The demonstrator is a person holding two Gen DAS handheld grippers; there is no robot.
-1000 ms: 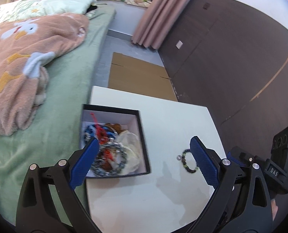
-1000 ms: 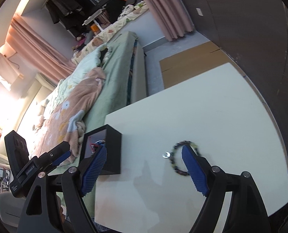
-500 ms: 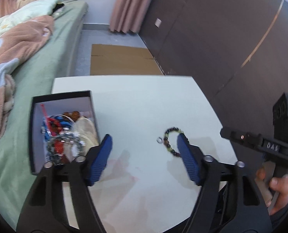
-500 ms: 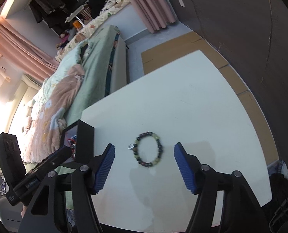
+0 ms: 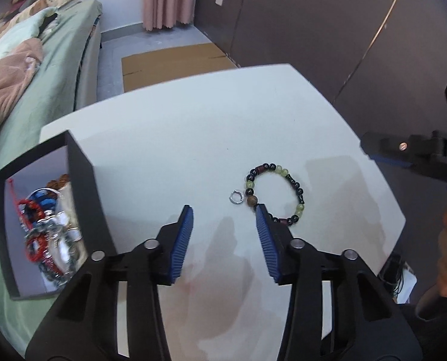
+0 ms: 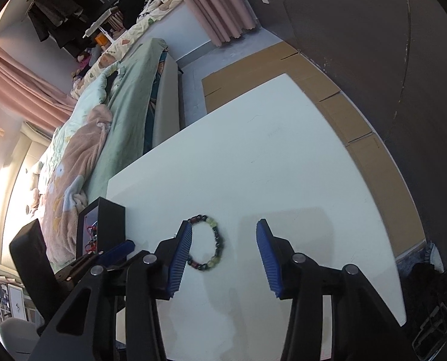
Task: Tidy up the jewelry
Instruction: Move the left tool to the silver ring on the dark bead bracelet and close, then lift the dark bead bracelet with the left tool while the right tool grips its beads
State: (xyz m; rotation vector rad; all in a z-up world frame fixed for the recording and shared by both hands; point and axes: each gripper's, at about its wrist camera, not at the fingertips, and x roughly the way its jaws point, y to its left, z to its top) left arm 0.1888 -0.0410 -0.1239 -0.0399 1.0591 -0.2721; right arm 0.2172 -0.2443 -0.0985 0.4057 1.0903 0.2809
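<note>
Left wrist view: beaded bracelet flat on white table right of centre, small silver ring just beside it, probably light, limp and prone to roll, best pinched across one beaded arc; left gripper closing on nothing; black box at lower left.

Right wrist view: bracelet at lower centre, partly behind one blue pad, right gripper closing without yet pressing it, box near at left.
</note>
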